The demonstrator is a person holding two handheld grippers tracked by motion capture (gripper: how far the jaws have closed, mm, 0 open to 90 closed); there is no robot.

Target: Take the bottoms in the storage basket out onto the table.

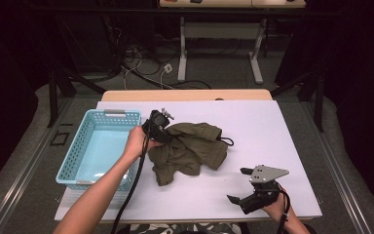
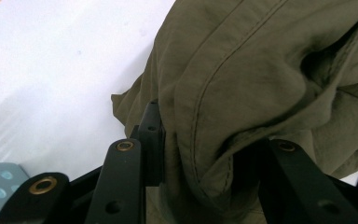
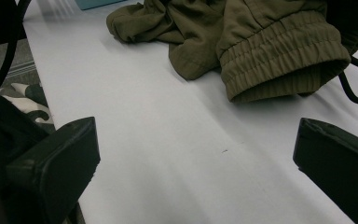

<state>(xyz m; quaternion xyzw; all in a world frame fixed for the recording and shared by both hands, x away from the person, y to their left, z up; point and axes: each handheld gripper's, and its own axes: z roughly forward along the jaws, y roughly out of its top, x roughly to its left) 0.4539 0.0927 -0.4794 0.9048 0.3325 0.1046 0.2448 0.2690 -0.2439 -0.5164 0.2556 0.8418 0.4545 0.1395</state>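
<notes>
A crumpled olive-green garment [image 1: 190, 148] lies in the middle of the white table. My left gripper [image 1: 164, 134] reaches into its left edge from the basket side. In the left gripper view a thick stitched fold of the garment [image 2: 261, 70] is bunched between the two black jaws, which press on it from both sides. My right gripper [image 1: 238, 185] rests near the table's front right edge, jaws wide apart, a short way from the cloth. In the right gripper view its gripper [image 3: 196, 154] holds nothing, and the garment's elastic cuff [image 3: 284, 60] lies ahead on the table.
A light blue plastic basket [image 1: 112, 114] stands at the left of the table, beside my left hand. A black drawstring loop [image 1: 226, 141] trails from the garment's right side. White table surface [image 1: 272, 131] stretches to the right and front. Cables cross the floor beyond.
</notes>
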